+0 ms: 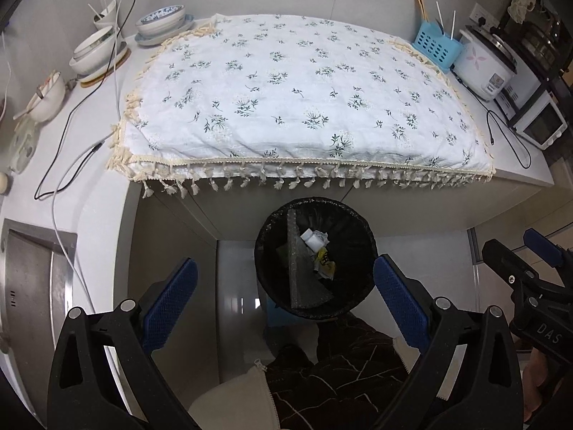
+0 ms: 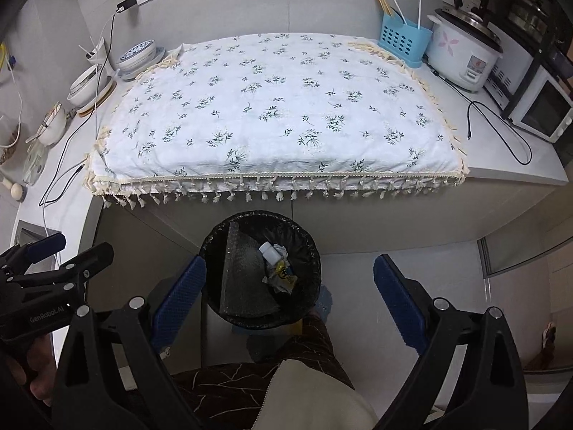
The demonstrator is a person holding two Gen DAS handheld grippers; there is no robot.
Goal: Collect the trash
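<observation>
1. One bin (image 1: 315, 258) with a black liner.
2. One white bottle (image 2: 269, 252) and one grey foam sheet (image 2: 243, 279) inside it.
3. One floral cloth (image 1: 297, 96) on the bench (image 1: 96, 208).
4. One blue basket (image 2: 403, 41).
5. One rice cooker (image 2: 462, 57).
6. One white oven (image 2: 544, 109).
7. Two tools: left (image 1: 286, 301), right (image 2: 286, 302).

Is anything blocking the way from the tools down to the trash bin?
Nothing visible does. The left tool and right tool are both open and empty above the black-lined trash bin, whose open mouth shows a bottle and wrappers inside.
</observation>
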